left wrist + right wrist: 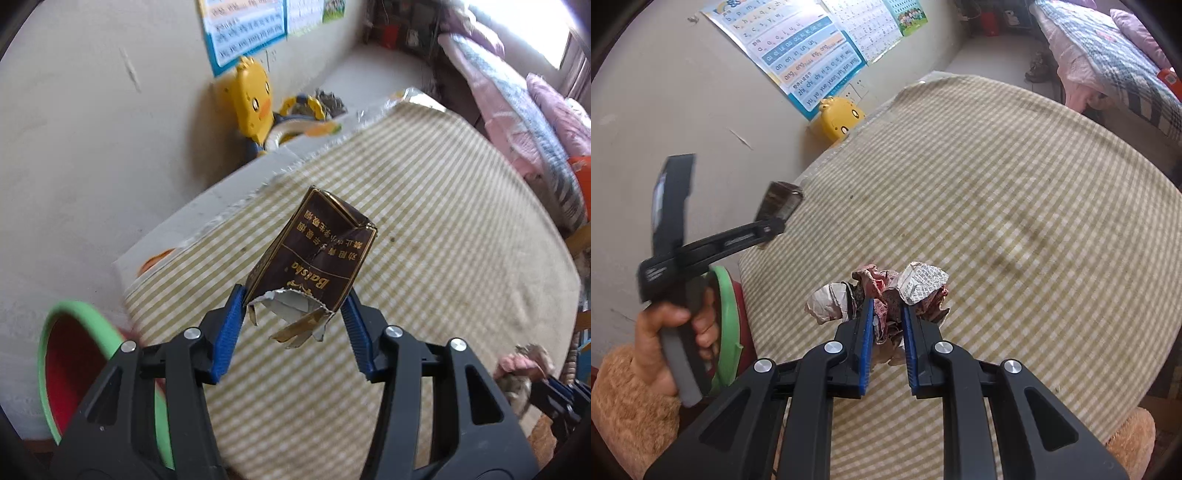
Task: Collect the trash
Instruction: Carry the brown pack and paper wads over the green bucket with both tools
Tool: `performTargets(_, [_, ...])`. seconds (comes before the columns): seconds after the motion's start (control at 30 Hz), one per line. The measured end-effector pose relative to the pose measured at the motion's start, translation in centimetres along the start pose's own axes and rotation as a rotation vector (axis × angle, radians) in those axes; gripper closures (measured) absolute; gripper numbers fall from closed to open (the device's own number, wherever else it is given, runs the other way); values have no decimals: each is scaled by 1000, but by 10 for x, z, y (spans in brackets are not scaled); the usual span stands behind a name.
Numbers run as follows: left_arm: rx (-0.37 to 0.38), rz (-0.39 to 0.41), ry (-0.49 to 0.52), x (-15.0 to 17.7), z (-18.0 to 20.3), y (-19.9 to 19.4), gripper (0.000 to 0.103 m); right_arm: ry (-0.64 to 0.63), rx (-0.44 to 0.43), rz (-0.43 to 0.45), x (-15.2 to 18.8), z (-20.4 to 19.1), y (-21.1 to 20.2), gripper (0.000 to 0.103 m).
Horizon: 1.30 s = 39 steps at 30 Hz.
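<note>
Both pieces of trash are picked up, neither binned. The left gripper [293, 306] clamps a torn brown pack [314, 254]; the right gripper [888, 314] pinches a crumpled wad [882, 295]. The green-rimmed bin [48, 332] waits at eight o'clock, beside the checked tablecloth [443, 221]. Posters [798, 55] hang at eleven; bedding [1108, 55] lies at one.

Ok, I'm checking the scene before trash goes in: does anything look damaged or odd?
Yes. The brown cigarette pack in the left tool is crushed, its open end torn with foil showing. The right tool grips a crumpled paper wad. The tablecloth has a frayed far edge.
</note>
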State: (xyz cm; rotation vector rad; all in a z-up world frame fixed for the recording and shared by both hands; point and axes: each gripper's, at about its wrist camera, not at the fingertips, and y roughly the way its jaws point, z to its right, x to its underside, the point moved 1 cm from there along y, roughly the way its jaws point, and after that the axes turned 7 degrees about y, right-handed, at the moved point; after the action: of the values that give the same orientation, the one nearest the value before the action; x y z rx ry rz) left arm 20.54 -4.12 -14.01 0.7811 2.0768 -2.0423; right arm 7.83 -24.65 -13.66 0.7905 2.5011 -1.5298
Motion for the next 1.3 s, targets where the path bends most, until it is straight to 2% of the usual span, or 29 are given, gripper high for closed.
performTargets(0.33, [-8,119,-95,46,-13,-89,52,-90,-46,70,22,-44,-34,89])
performTargets(0.73, [-65,256,-113,84,-24,-173,52,-173,-78,183,41,-89,-86,88])
performTargets(1.03, [-90,298,-128,92,-30,-193,52,-216,-96,215,47,-113,-103,88])
performTargets(1.3, [-111,297,-141,96,-36,-191,52,-250,-111,220,49,-128,-103,87])
